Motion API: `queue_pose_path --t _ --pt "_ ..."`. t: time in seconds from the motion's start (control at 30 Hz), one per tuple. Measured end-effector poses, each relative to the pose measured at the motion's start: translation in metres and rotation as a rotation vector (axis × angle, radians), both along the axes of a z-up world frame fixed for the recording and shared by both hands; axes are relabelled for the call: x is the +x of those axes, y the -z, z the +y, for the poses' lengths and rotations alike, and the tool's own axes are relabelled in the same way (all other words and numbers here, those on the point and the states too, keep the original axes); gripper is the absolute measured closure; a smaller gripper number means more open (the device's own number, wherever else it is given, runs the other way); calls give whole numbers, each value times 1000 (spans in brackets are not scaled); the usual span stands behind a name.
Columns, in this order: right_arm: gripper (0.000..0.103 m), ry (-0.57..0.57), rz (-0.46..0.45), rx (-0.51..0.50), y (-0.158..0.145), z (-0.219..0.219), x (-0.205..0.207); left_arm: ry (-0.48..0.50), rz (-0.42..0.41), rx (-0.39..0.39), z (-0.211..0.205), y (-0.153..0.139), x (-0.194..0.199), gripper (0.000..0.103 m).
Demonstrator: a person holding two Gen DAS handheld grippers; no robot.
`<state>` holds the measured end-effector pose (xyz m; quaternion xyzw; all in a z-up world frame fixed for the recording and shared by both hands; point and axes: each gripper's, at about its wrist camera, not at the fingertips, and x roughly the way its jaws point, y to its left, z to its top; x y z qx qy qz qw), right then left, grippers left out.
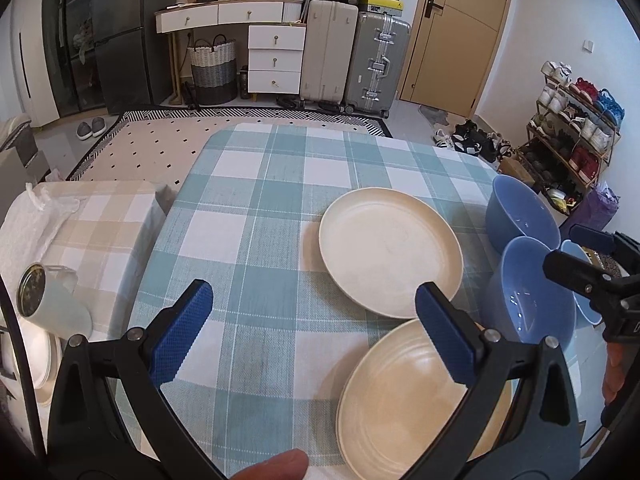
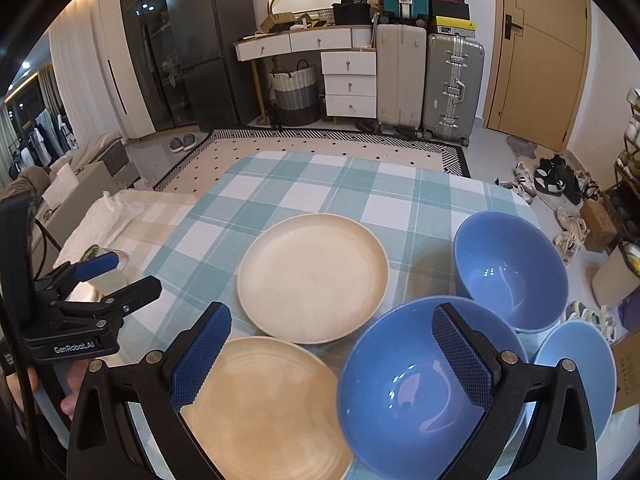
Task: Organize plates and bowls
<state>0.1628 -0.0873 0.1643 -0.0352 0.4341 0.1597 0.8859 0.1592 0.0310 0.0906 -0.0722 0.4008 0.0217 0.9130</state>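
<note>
Two cream plates lie on the checked tablecloth: a far plate (image 1: pixel 390 250) (image 2: pixel 312 276) and a near plate (image 1: pixel 404 400) (image 2: pixel 264 408). Three blue bowls stand to their right: a far bowl (image 1: pixel 520 214) (image 2: pixel 512 268), a middle bowl (image 1: pixel 528 292) (image 2: pixel 416 384) and a small right bowl (image 1: pixel 582 280) (image 2: pixel 580 372). My left gripper (image 1: pixel 314 330) is open above the cloth, its right finger over the near plate's rim. My right gripper (image 2: pixel 334 354) is open, its right finger above the middle bowl and its left finger over the near plate. Neither holds anything.
A lower side table with a beige checked cloth (image 1: pixel 100 228) stands left, bearing a pale mug (image 1: pixel 52 304) lying on its side. Suitcases (image 1: pixel 356 60), white drawers (image 1: pixel 276 58) and a shoe rack (image 1: pixel 576 132) line the room beyond the table's far edge (image 1: pixel 320 130).
</note>
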Motion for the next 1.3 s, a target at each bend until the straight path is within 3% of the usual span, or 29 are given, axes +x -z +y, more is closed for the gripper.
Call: queue_pose_path --t 0.37,0.93,1.0,1.07,1.3 --pt "1 7 71 -56 16 -3 59 -10 66 7 5 36 55 2" --pt "2 -32 243 -140 83 8 124 -11 174 -2 13 94 115 2" --pt "7 -35 261 -141 91 9 130 -10 187 -14 13 101 120 2" --pt "20 -43 287 -140 99 10 135 -10 198 -22 12 108 124 3" --pt "29 -48 349 -136 120 13 149 -2 232 -41 10 128 133 13"
